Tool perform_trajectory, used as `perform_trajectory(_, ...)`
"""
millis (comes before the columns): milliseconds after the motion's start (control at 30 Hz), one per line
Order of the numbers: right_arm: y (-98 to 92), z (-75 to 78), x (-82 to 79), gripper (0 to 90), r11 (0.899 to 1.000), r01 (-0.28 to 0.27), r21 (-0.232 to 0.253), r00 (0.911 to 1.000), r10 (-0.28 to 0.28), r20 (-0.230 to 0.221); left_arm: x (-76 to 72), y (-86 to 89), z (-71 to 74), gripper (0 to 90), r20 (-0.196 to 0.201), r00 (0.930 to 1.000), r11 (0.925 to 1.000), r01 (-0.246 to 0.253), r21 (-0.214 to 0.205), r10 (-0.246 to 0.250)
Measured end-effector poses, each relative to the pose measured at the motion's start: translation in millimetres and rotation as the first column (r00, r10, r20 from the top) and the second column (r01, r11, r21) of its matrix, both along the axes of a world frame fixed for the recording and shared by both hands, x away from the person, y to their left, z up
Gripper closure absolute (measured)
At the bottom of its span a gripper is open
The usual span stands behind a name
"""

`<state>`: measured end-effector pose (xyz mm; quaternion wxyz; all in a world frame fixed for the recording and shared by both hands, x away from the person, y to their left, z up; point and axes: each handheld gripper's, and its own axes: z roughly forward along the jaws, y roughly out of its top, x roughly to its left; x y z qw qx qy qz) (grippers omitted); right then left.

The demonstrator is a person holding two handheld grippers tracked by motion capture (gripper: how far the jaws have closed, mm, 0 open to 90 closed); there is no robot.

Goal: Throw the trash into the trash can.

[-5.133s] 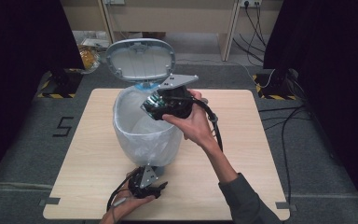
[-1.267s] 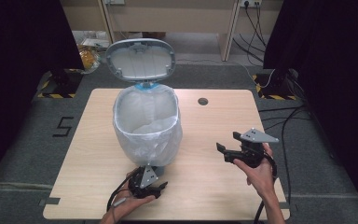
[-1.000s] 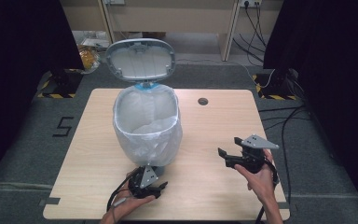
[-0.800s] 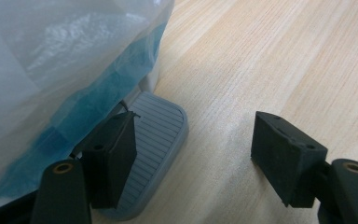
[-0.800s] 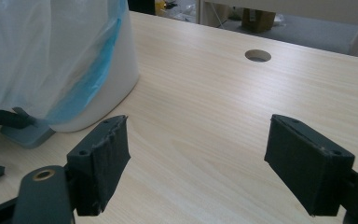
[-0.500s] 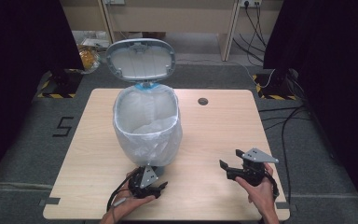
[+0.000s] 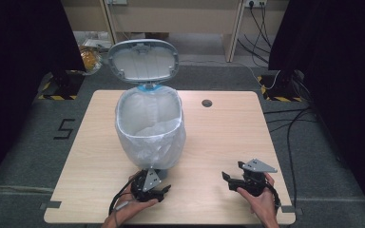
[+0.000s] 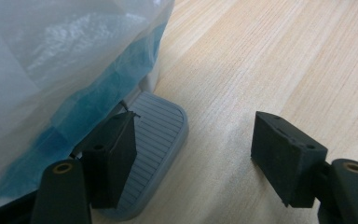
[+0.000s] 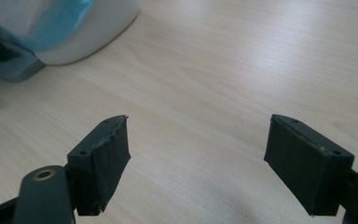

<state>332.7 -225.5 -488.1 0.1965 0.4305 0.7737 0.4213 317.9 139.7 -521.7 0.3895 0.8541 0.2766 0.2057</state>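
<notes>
Left tongs sit at the near edge of the counter, jaws spread wide and gripping nothing. In the left gripper view one jaw rests on top of the ribbed grey foot pedal of the pedal bin; the other jaw is over bare wood. The lid stands raised, so I judge the pedal is being pressed down by that jaw.

Bin stands upright at left-centre of the counter, long axis vertical, mouth up. A white liner bag is folded out over the rim; blue shows under it low down. The lid hinges at the far side and its underside faces the person; the pedal points toward the person's edge, just in front of the left tongs.

Right tongs are low over the near right of the counter, well apart from the bin, jaws about half open with nothing between them.

Step in hand, as judged: hold the lid open. To do it well, keep the jaw flat on the middle of the ribs and press straight down. A slide toward the pedal's rounded tip risks slipping off and dropping the lid. Avoid pushing the bin backward.
</notes>
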Motion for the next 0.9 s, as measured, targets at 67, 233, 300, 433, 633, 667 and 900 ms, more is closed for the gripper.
perform_trajectory(67, 0.4, -4.0, -0.6, 20.6, 1.0, 0.003, -0.024, 0.9999, -0.004, -0.01, 0.0, 0.0, 0.0, 30.2, 0.0, 1.0, 1.0, 0.0, 0.0, 0.0)
perform_trajectory(233, 1.1, -15.6, -2.0, 16.3, 0.998, -0.004, -0.065, 0.9981, 0.0, -0.061, 0.0, 0.0, 0.0, 30.2, 0.0, 1.0, 1.0, 0.0, 0.0, 0.0)
perform_trajectory(300, 1.4, -17.2, -2.4, 16.2, 0.997, 0.001, -0.077, 0.9977, -0.006, -0.067, 0.0, 0.0, 0.0, 30.2, 0.0, 1.0, 1.0, 0.0, 0.0, 0.0)
perform_trajectory(433, 0.8, -24.0, -2.8, 15.9, 0.994, 0.006, -0.109, 0.9949, -0.016, -0.1, 0.0, 0.0, 0.0, 30.2, 0.0, 1.0, 1.0, 0.0, 0.0, 0.0)
perform_trajectory(633, 2.5, -28.2, -6.7, 14.6, 0.99, -0.012, -0.143, 0.9945, -0.003, -0.105, 0.0, 0.0, 0.0, 30.2, 0.0, 1.0, 1.0, 0.0, 0.0, 0.0)
perform_trajectory(667, 2.2, -28.7, -6.9, 14.4, 0.99, -0.014, -0.141, 0.9949, 0.0, -0.101, 0.0, 0.0, 0.0, 30.1, 0.001, 1.0, 1.0, -0.001, 0.0, 0.001)
perform_trajectory(900, 2.5, -29.0, -7.5, 14.1, 0.989, -0.015, -0.145, 0.9952, 0.001, -0.098, -0.1, -0.1, 0.0, 30.2, 0.001, 1.0, 1.0, -0.001, 0.0, 0.001)
